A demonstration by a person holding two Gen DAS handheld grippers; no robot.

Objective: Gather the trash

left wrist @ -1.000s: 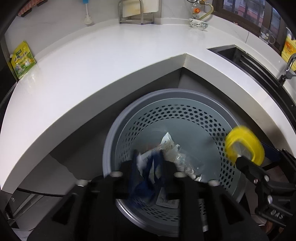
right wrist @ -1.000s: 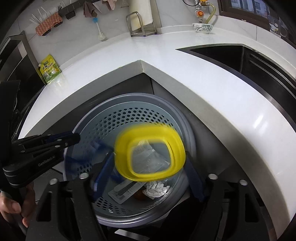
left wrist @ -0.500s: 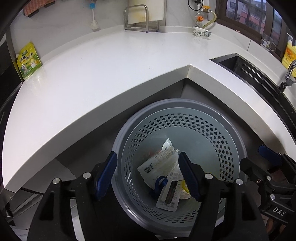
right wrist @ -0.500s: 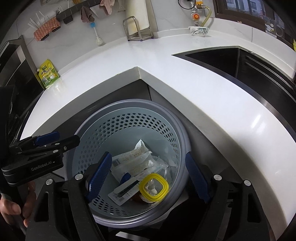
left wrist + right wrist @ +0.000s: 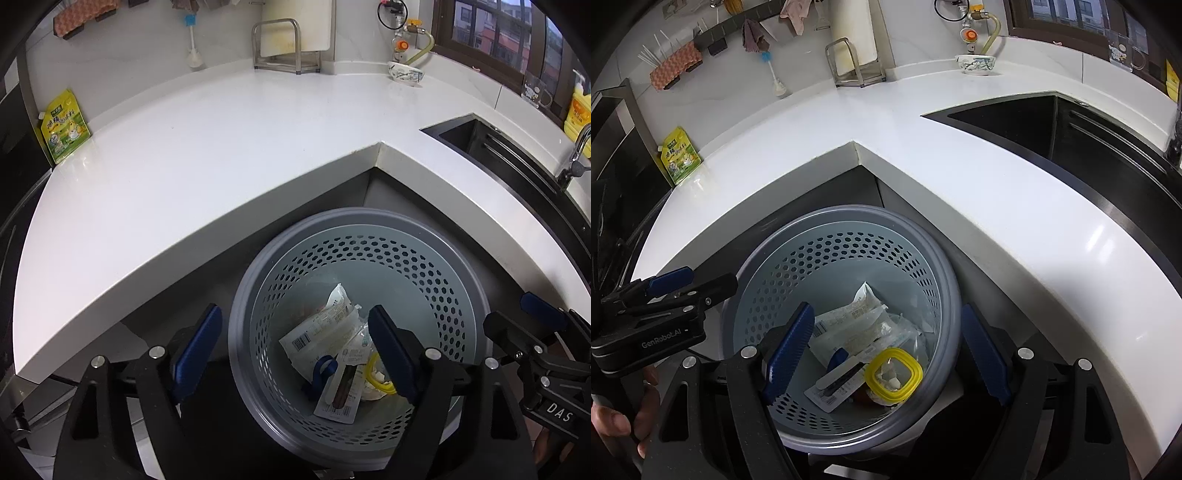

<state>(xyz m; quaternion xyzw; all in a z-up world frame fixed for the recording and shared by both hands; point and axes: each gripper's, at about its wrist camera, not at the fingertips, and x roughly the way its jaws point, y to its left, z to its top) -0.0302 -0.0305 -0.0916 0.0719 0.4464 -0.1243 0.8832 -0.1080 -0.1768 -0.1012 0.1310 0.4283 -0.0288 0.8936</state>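
Release step under way: left gripper [image 5: 295, 347] jaws opening, empty, right gripper [image 5: 888, 343] wide and empty, trash [image 5: 864, 332] below both fingertips in the bin [image 5: 934, 266]; next, likely seeking remaining litter.

Both tools point steeply down, left tool [image 5: 295, 354] opening with nothing gripped, right tool [image 5: 888, 350] spread wide, empty.

Black claw [image 5: 295, 347], blue ribbed pads [image 5: 197, 347]

Both wrist views steeply down; share bin [image 5: 354, 229].
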